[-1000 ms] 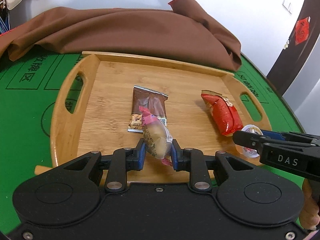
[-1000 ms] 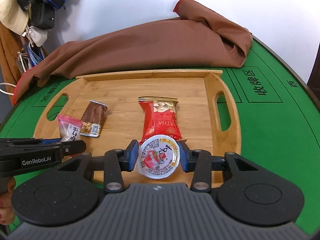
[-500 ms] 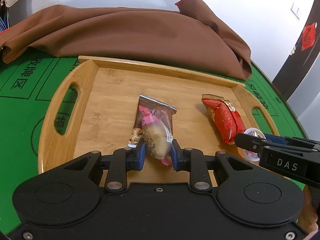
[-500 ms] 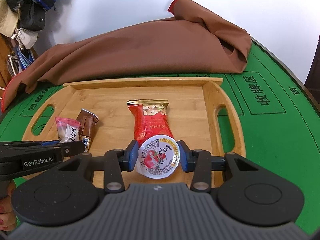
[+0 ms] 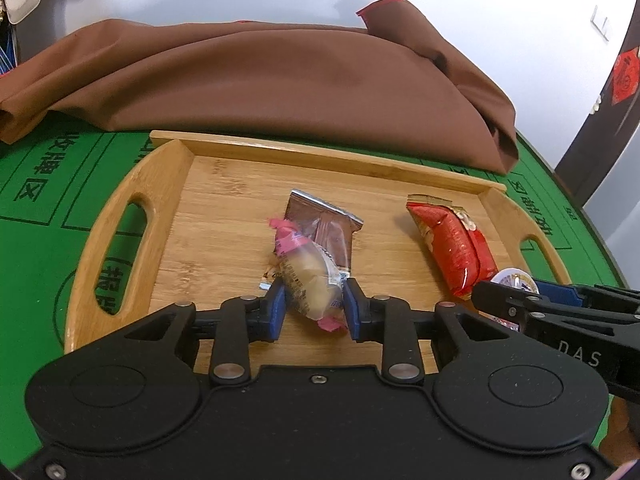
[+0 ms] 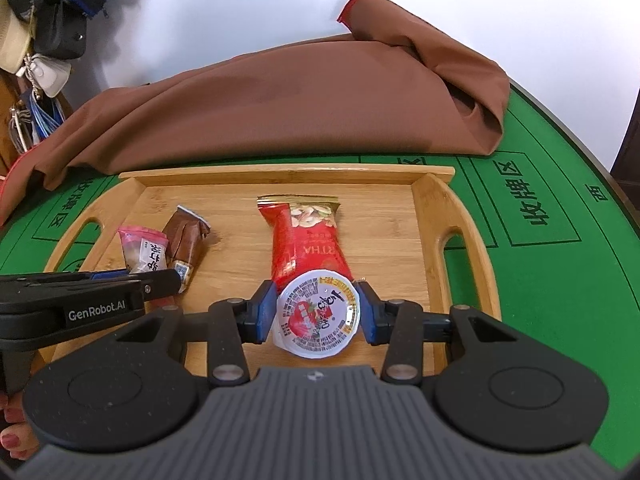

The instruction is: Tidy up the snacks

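My left gripper (image 5: 314,306) is shut on a pink-ended clear snack packet (image 5: 308,278) with a pale pastry inside, held over the near part of the wooden tray (image 5: 224,208). It also shows in the right wrist view (image 6: 145,254). My right gripper (image 6: 316,314) is shut on a round jelly cup (image 6: 316,314) with a printed foil lid, over the tray's near right part. A brown bar wrapper (image 5: 324,228) and a red nut bar (image 5: 452,244) lie on the tray. The red bar (image 6: 306,240) lies just beyond the cup.
The tray (image 6: 476,256) sits on a green felt table (image 6: 560,280) with printed characters. A crumpled brown cloth (image 5: 260,76) lies behind the tray. Bags hang at the far left (image 6: 44,32). The right gripper's body (image 5: 560,320) shows at the left wrist view's right edge.
Both grippers have moved forward over the tray, each still holding its snack. The brown bar and the red bar now sit closer to the fingertips.
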`<control>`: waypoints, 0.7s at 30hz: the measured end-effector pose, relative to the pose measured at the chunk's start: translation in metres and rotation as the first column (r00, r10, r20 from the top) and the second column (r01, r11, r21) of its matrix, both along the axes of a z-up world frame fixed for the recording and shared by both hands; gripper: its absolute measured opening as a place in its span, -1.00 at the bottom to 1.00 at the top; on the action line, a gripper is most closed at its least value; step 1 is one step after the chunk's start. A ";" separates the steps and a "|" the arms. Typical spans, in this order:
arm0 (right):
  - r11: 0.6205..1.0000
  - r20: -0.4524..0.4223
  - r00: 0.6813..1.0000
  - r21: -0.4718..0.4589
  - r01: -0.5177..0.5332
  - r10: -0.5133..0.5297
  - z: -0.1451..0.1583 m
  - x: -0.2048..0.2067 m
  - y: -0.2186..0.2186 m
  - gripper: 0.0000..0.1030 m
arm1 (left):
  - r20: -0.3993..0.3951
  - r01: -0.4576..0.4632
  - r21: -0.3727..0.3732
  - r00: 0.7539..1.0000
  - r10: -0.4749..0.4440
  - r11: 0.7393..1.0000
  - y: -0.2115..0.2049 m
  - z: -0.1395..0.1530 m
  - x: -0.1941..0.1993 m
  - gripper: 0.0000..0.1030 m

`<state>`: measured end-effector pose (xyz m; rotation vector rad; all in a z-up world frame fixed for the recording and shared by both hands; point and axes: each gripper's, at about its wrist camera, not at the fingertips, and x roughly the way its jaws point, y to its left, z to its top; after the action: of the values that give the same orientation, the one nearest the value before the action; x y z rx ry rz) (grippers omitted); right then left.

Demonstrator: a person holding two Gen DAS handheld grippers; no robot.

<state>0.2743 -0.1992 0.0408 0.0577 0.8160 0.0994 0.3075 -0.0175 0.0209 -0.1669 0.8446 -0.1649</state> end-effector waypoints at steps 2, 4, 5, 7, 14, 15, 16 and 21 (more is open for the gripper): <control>1.000 0.002 1.000 0.000 -0.004 0.004 0.000 -0.002 0.000 -0.01 | 0.003 -0.005 0.005 1.000 0.005 1.000 0.001 0.000 -0.003 -0.27; 1.000 0.004 1.000 -0.001 -0.007 0.007 0.001 -0.005 -0.001 -0.01 | 0.004 -0.003 0.007 1.000 0.003 1.000 0.003 0.001 -0.006 -0.19; 1.000 0.007 1.000 -0.003 -0.009 0.009 0.001 -0.006 0.000 0.08 | 0.004 -0.002 0.008 1.000 0.002 1.000 0.003 0.001 -0.008 -0.16; 1.000 0.011 1.000 -0.008 -0.013 0.013 0.003 -0.008 0.000 0.19 | 0.005 0.000 0.005 1.000 0.000 1.000 0.005 0.001 -0.012 -0.02; 1.000 0.026 0.999 -0.008 -0.030 0.030 0.010 -0.021 0.000 0.26 | 0.042 0.011 0.016 0.999 -0.011 1.000 0.008 0.012 -0.031 0.47; 0.999 0.027 0.999 -0.007 -0.034 0.034 0.011 -0.023 0.000 0.27 | 0.052 0.016 0.021 0.998 -0.017 1.000 0.007 0.014 -0.035 0.59; 0.999 0.031 0.999 -0.008 -0.038 0.038 0.012 -0.026 0.000 0.30 | 0.064 0.021 0.022 0.998 -0.022 1.000 0.007 0.016 -0.040 0.68; 0.998 0.053 0.997 -0.020 -0.053 0.054 0.016 -0.043 0.001 0.42 | 0.092 0.033 0.012 0.995 -0.034 0.999 0.007 0.026 -0.060 0.87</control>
<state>0.2318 -0.1986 0.0572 0.0156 0.7651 0.1434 0.2470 -0.0101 0.0472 -0.1338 0.7561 -0.1984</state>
